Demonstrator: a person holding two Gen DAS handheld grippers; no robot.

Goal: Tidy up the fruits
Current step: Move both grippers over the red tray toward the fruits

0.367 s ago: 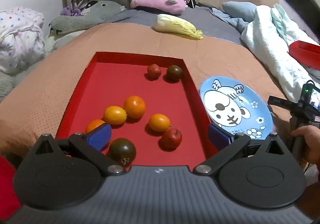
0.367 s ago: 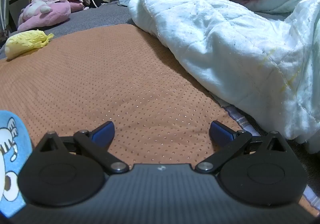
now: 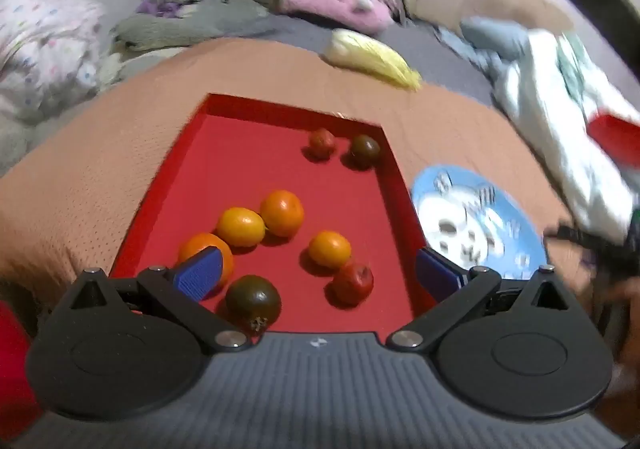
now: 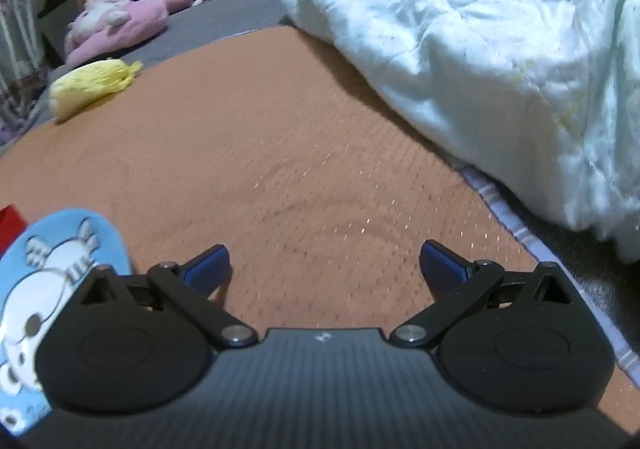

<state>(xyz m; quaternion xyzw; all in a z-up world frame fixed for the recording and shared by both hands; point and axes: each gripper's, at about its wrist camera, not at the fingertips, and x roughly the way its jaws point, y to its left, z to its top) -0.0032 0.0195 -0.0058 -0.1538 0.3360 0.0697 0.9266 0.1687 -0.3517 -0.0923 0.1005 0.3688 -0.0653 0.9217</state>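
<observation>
- Eight small fruits lie loose in the red tray (image 3: 168,185): four oranges, such as one mid-tray (image 3: 281,212), two red fruits and two dark ones, one dark fruit (image 3: 253,301) nearest the camera.
- Left gripper (image 3: 318,273) hovers over the tray's near end, jaws wide, holding nothing.
- A blue cartoon plate (image 3: 478,225) sits just beside the tray on the orange mat (image 4: 304,153).
- Right gripper (image 4: 324,269) hangs above the mat, spread wide and empty.

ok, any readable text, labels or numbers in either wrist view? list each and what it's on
None can be read.
Blue cartoon plate: picture only; any lettering near its rim is too blurred to read, and in the right wrist view none shows.
Left gripper body: small pale mark at its centre, a logo, not legible as text.
Right gripper body: same small mark, not legible.
Red tray and fruits: no print visible.
</observation>
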